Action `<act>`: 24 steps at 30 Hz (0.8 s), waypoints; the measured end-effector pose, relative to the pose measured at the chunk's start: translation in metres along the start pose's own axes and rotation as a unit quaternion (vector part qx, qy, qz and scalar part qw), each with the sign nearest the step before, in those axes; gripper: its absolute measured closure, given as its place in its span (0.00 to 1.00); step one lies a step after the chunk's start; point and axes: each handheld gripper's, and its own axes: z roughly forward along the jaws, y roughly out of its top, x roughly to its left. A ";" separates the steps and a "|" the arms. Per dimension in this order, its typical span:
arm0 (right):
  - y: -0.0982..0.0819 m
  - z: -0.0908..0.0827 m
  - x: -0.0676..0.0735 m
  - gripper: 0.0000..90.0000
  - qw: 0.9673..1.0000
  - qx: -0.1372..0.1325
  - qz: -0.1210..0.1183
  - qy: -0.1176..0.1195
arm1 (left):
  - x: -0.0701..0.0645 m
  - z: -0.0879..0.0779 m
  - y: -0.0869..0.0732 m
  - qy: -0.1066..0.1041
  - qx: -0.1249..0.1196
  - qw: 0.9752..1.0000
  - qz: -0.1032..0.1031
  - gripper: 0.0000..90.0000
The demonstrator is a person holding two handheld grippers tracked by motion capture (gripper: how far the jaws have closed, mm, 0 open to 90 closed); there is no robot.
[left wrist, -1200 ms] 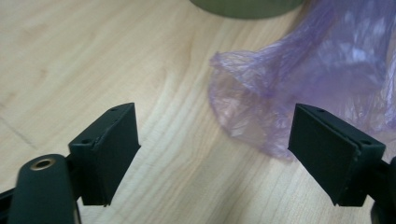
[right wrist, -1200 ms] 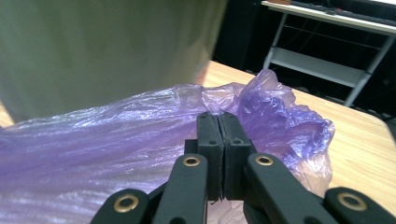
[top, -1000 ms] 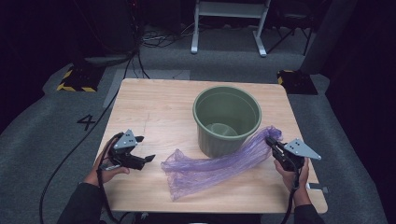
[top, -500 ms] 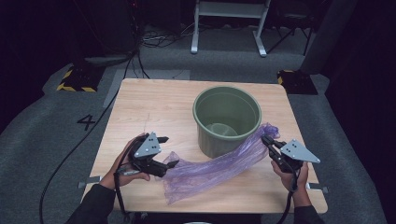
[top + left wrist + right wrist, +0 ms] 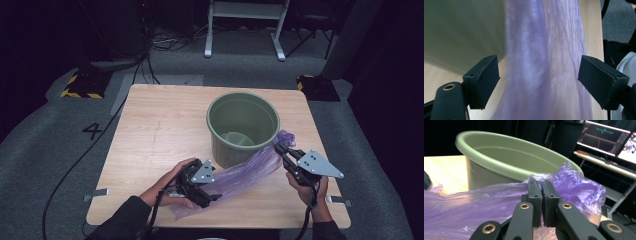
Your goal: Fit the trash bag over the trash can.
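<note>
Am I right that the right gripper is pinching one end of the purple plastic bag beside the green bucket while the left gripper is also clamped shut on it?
Not quite: the left gripper is open, its jaws standing wide either side of the purple plastic bag, as the left gripper view shows. The right gripper does pinch the bag's end beside the green bucket.

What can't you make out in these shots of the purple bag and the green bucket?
- High view: the purple bag's near end, covered by the left gripper.
- Left gripper view: the bag is motion-blurred, its folds unreadable.
- Right gripper view: the green bucket's base, hidden behind the bag.
</note>
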 end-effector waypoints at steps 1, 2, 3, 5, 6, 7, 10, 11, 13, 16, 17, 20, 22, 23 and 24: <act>0.003 0.000 0.002 0.97 1.000 -0.002 -0.005 0.005 | -0.001 0.004 0.000 -0.001 0.006 1.000 0.000 0.18; 0.007 0.001 0.005 0.97 1.000 -0.004 -0.010 0.008 | -0.001 0.007 0.000 -0.002 0.012 1.000 0.005 0.18; 0.010 0.001 0.007 0.97 1.000 -0.007 -0.015 0.011 | -0.002 0.010 -0.001 0.000 0.019 1.000 0.010 0.18; 0.017 0.002 0.010 0.96 0.999 -0.013 -0.023 0.018 | -0.001 0.015 -0.002 0.002 0.026 1.000 0.007 0.18; 0.019 0.003 0.012 0.96 0.999 -0.016 -0.025 0.021 | -0.001 0.016 -0.003 0.002 0.029 1.000 0.007 0.18; 0.022 0.004 0.013 0.96 0.999 -0.018 -0.027 0.024 | -0.001 0.018 -0.003 0.007 0.033 0.999 0.007 0.19; 0.032 0.007 0.019 0.96 0.998 -0.028 -0.040 0.034 | 0.002 0.019 -0.006 0.003 0.036 0.999 0.005 0.22; 0.036 0.008 0.021 0.96 0.998 -0.032 -0.045 0.039 | 0.003 0.019 -0.006 0.001 0.037 0.999 0.006 0.26; 0.045 0.009 0.025 0.96 0.996 -0.041 -0.058 0.049 | 0.007 0.018 -0.008 -0.011 0.038 0.999 0.004 0.35; 0.057 0.012 0.032 0.96 0.994 -0.050 -0.076 0.064 | 0.011 0.016 -0.010 -0.005 0.051 0.999 0.007 0.49; 0.060 0.013 0.033 0.96 0.993 -0.055 -0.081 0.068 | 0.012 0.016 -0.011 0.001 0.059 0.998 0.009 0.56; 0.071 0.017 0.036 0.96 0.990 -0.065 -0.093 0.079 | 0.017 0.013 -0.014 -0.010 0.059 0.998 0.015 0.78; 0.077 0.021 0.038 0.96 0.989 -0.069 -0.103 0.086 | 0.020 0.010 -0.015 -0.003 0.055 0.998 0.012 0.87; 0.079 0.022 0.038 0.96 0.988 -0.071 -0.108 0.086 | 0.021 0.009 -0.016 -0.003 0.049 0.999 0.011 0.90; 0.081 0.024 0.038 0.96 0.987 -0.074 -0.108 0.092 | 0.023 0.007 -0.017 -0.006 0.045 0.999 0.013 0.92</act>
